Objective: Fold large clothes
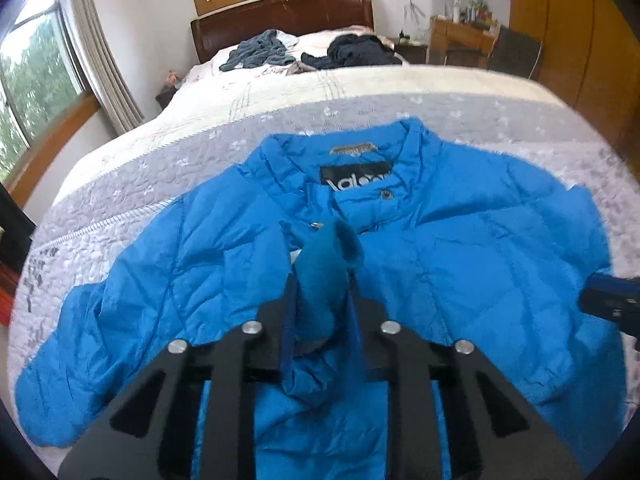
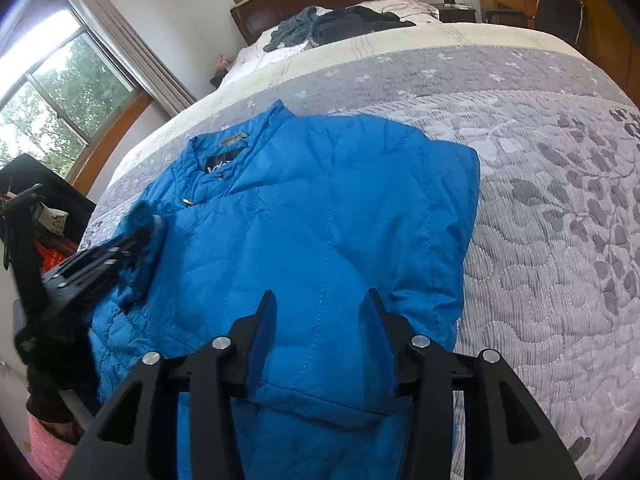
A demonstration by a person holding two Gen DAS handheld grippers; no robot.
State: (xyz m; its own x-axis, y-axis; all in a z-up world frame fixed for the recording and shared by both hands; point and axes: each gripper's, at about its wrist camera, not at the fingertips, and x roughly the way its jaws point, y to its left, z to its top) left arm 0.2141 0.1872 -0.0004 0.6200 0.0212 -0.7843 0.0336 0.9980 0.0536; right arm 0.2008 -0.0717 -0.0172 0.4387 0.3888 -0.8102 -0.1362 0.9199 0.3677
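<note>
Left wrist view: bright blue quilted puffer jacket (image 1: 460,240) spread on the bed, left gripper (image 1: 324,280) clamped on a bunched sleeve cuff (image 1: 324,268).

The black neck label (image 1: 355,178) has white lettering, but it's too blurry to read, and the small tan tag (image 1: 354,148) above it is no better. The jacket lies collar-away on the grey-and-white quilted bedspread (image 2: 540,184); from the right wrist view its right side is folded in to a straight edge, with lots of bare quilt beyond it. The right gripper (image 2: 320,312) hovers over the jacket's lower front, jaws apart, nothing between them. A grey crumpled garment (image 1: 260,50) and a dark clothes pile (image 1: 356,52) sit well apart near the wooden headboard (image 1: 280,20). A wooden desk (image 1: 460,36) stands past the bed on the right.
</note>
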